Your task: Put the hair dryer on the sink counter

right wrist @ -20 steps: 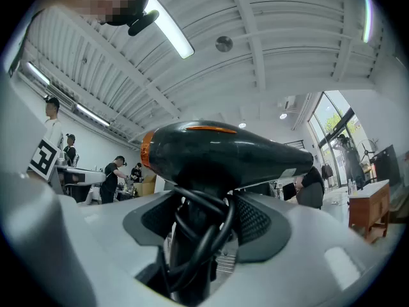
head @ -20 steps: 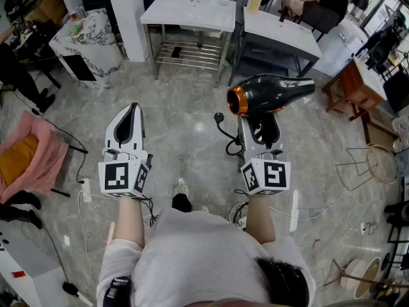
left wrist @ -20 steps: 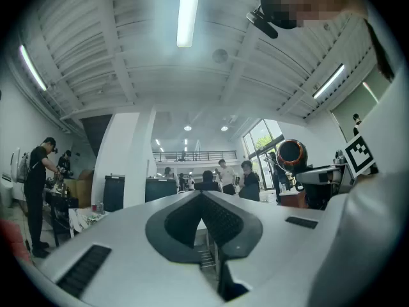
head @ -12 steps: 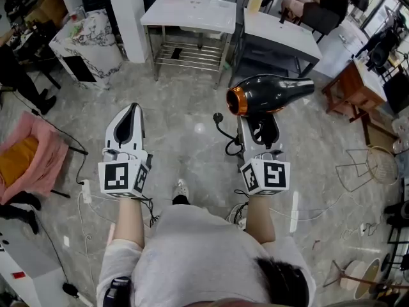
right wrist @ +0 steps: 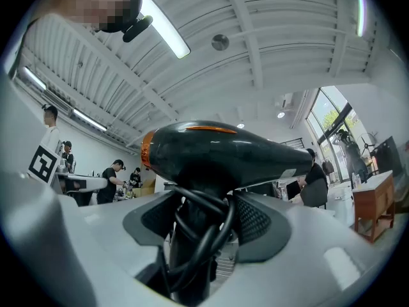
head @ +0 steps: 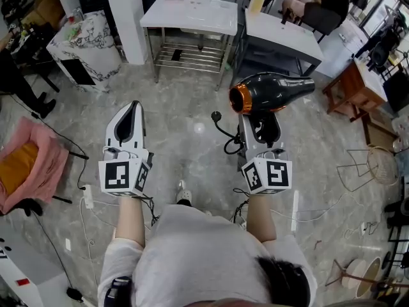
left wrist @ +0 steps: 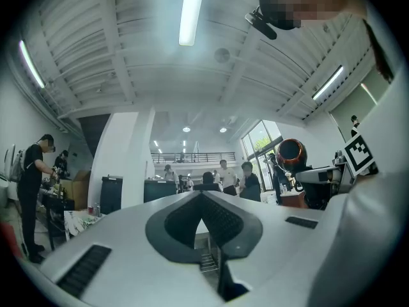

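- Our right gripper (head: pixel 259 125) was clamped on the hair dryer (head: pixel 271 93) by its handle, the barrel lying crosswise above the jaws.
- The sink counter (head: pixel 190 13) stood well apart, ahead.
- Our left gripper (head: pixel 131 117) was closed and empty.

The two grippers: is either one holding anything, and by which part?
The right gripper holds the hair dryer by its handle, with its cord looped there. The left gripper holds nothing; its jaws are together.

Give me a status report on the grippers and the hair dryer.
Left gripper shut, empty. Right gripper shut on hair dryer handle, cord bunched between jaws. Plug dangles; white counter ahead, not reached.
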### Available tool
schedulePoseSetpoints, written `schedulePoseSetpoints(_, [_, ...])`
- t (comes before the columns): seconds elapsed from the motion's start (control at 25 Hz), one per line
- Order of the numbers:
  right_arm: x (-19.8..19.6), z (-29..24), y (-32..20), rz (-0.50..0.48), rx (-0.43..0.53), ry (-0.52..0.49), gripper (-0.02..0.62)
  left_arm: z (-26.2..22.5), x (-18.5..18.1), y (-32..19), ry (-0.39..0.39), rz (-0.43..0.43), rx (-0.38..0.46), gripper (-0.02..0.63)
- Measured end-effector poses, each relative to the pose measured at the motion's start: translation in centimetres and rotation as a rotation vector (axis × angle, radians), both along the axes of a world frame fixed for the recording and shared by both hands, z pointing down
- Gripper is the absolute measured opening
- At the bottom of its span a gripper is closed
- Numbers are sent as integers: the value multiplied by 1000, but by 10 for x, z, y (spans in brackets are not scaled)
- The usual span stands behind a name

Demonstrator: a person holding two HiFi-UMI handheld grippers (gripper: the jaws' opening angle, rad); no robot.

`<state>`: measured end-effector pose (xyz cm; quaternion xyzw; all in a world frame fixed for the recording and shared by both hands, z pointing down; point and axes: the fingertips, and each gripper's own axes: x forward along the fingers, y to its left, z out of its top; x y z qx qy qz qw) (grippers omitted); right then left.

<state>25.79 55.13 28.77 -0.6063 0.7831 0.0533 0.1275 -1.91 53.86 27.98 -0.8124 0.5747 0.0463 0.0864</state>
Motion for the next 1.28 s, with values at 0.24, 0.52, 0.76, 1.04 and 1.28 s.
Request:
schedulePoseSetpoints(0.24, [-20, -10, -37, 9, 30, 26, 279, -10, -19, -41, 3, 12, 23, 6])
schedulePoseSetpoints(0.52, [-46, -9, -83, 14, 25, 21, 279, -8, -38, -92, -10, 31, 36, 6])
schedulePoseSetpoints(0.76, [-51, -1, -126, 13, 12, 28, 278, -3, -37, -136, -3, 48, 36, 6])
schedulePoseSetpoints(1.04, [-41, -2, -225, -8, 27, 45, 278, 1, -30, -225, -3, 16, 29, 6])
schedulePoseSetpoints(1.28, [-29, -8, -313, -45, 51, 42, 278, -5, -11, -306, -1, -1, 48, 6])
